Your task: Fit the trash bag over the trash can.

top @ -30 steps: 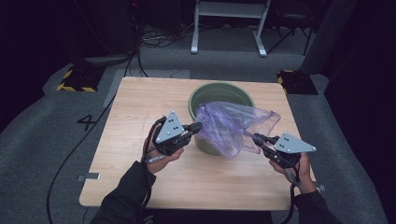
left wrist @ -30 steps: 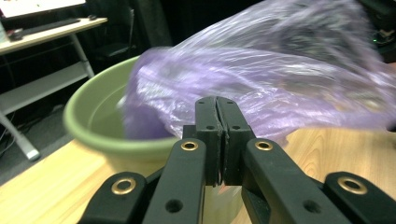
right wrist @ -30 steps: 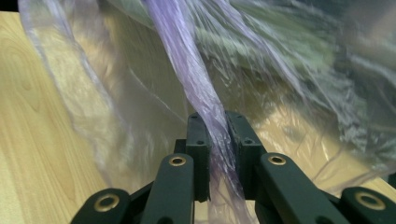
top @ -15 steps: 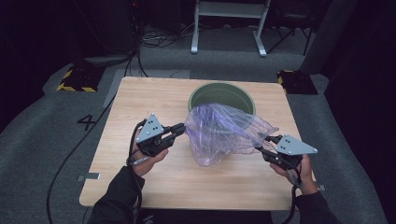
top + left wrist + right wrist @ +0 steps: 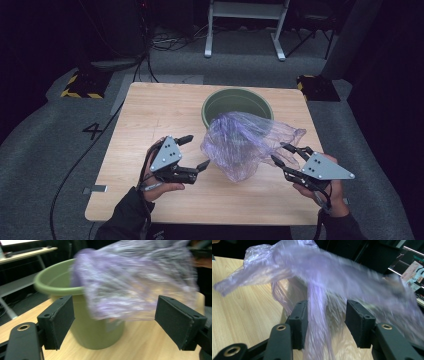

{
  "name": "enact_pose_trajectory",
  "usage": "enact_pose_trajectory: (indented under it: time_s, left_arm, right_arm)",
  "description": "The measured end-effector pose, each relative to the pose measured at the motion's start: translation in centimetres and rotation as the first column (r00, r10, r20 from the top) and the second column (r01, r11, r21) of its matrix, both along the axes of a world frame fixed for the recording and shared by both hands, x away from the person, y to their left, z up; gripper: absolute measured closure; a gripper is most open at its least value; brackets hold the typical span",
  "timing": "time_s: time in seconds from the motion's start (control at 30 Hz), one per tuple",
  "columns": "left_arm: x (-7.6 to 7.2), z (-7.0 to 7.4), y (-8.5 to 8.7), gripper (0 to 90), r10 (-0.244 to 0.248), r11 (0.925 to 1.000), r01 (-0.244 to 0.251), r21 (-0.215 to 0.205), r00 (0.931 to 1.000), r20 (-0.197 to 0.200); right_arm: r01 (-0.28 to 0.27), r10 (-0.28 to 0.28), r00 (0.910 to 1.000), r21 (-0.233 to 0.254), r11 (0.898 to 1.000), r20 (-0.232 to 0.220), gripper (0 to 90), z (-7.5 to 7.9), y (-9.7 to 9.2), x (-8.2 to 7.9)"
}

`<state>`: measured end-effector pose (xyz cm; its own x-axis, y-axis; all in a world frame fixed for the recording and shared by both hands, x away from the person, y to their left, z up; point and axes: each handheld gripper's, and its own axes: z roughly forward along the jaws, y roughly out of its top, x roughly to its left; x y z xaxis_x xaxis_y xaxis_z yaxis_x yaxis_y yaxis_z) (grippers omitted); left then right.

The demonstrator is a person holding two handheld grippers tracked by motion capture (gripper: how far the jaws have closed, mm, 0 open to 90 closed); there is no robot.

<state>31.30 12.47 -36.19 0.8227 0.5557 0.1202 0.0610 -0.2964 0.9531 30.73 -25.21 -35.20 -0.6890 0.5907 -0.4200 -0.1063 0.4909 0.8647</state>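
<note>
A single dark figure "4" [image 5: 93,131] was marked on the grey carpeted floor [image 5: 45,165], just left of the pale wooden counter [image 5: 150,115]. Farther back on that side, a low black block [image 5: 82,85] on the floor bore yellow-and-black warning stripes along its front edge, and a second black block [image 5: 316,86] near the counter's far right corner showed a small patch of the same yellow. In the right gripper view, a lit screen [image 5: 412,272] stood in the dark background, but its writing was too small and blurred to read.
</note>
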Motion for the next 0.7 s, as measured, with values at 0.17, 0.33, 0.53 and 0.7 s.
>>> enact_pose_trajectory:
  time_s: [0.17,0.33,0.53,0.7]
  left_arm:
    - [-1.2,-0.1,-2.2,15.2,-0.045,0.9963,0.041,0.075,0.9976,0.053]
    - [-0.1,-0.4,-3.8,21.1,-0.007,0.9893,-0.005,0.145,0.9965,0.083]
    - [2.3,0.4,-2.3,61.8,0.041,0.9943,-0.048,0.095,0.9964,0.074]
    - [4.1,0.5,-0.4,80.3,0.052,0.9983,-0.053,0.024,0.9974,0.05]
  right_arm:
    - [0.002,-0.003,1.0,-0.016,1.0,-0.006,53.3,0.0,0.9,0.5]
    - [-0.012,0.011,0.9999,-0.014,1.0,-0.003,52.7,0.4,1.5,0.8]
    - [-0.015,0.015,0.9992,0.01,1.0,0.037,64.2,1.5,1.2,1.3]
    - [0.013,-0.015,0.999,0.03,0.999,0.041,72.4,1.7,1.0,2.7]
